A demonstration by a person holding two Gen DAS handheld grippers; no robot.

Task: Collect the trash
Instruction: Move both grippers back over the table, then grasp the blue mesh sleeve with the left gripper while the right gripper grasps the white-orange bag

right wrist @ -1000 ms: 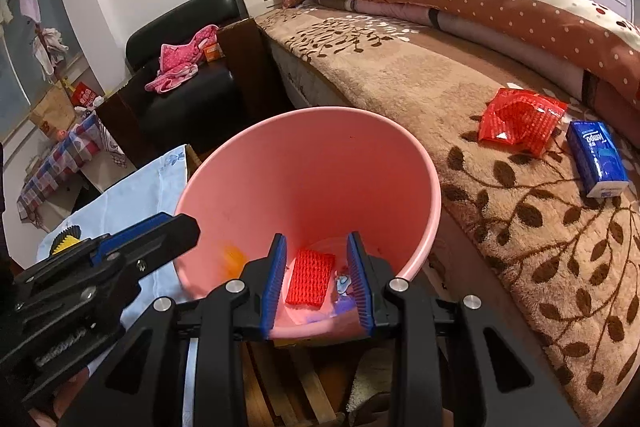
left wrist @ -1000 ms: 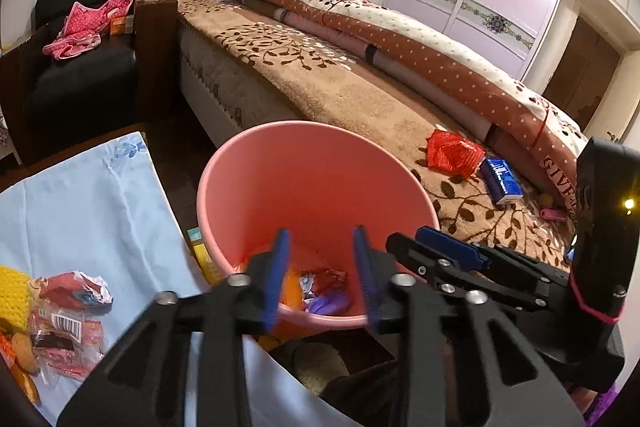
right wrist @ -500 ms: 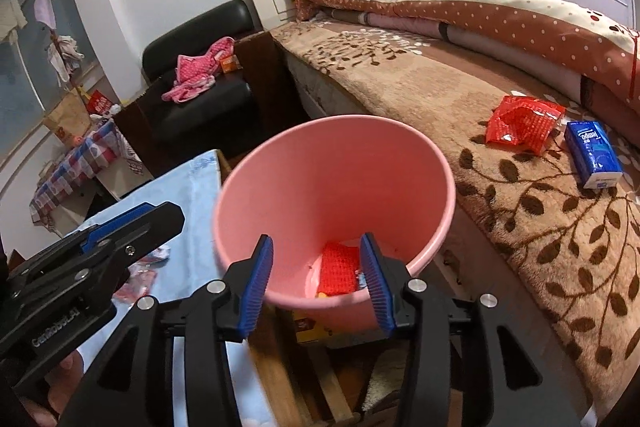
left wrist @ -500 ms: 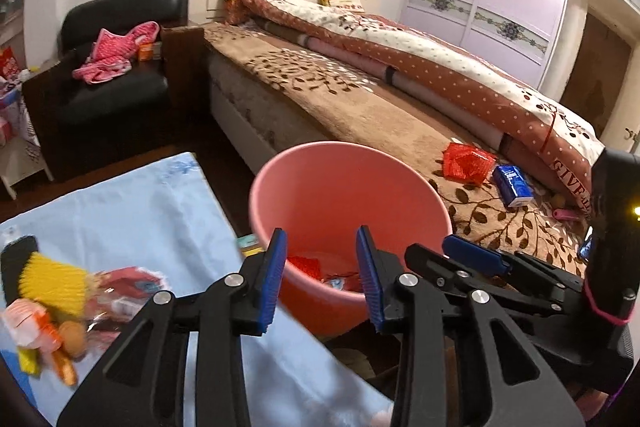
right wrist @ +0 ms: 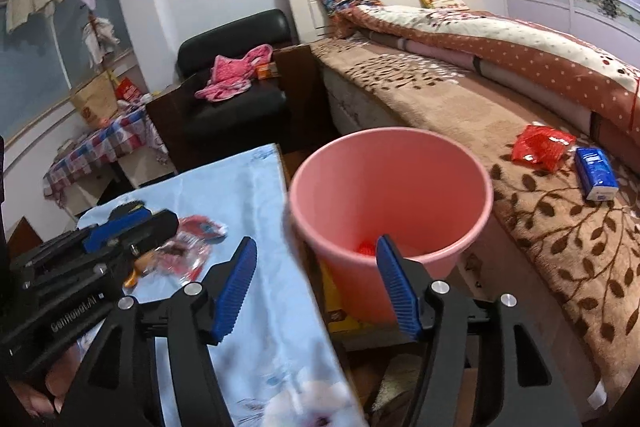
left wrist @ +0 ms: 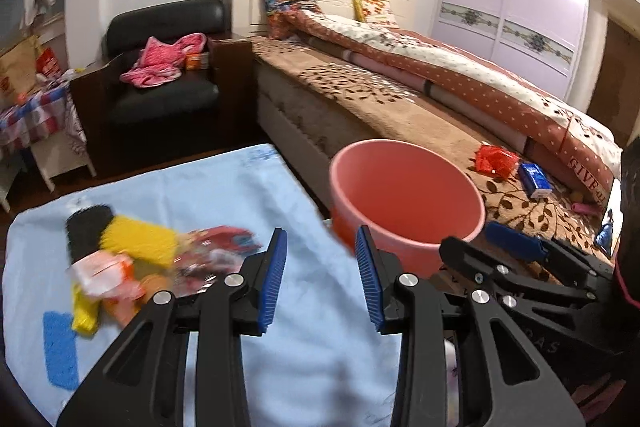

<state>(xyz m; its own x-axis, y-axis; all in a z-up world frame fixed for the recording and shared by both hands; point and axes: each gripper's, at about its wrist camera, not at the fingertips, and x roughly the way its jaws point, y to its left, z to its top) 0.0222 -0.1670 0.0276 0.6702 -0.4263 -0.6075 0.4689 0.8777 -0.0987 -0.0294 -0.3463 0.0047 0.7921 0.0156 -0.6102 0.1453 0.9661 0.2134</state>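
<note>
A pink bucket stands between the table and the bed; it also shows in the right wrist view, with red trash at its bottom. A pile of wrappers and trash lies on the light blue tablecloth; part of it shows in the right wrist view. My left gripper is open and empty above the cloth, right of the pile. My right gripper is open and empty, over the table edge by the bucket.
A bed with a brown leaf blanket lies to the right, with a red wrapper and a blue tissue pack on it. A black armchair with pink clothes stands at the back. A yellow box sits under the bucket.
Both grippers have pulled back and up from the bucket and swung left toward the table. The right gripper's jaws have opened wider. The trash pile has come into view.
</note>
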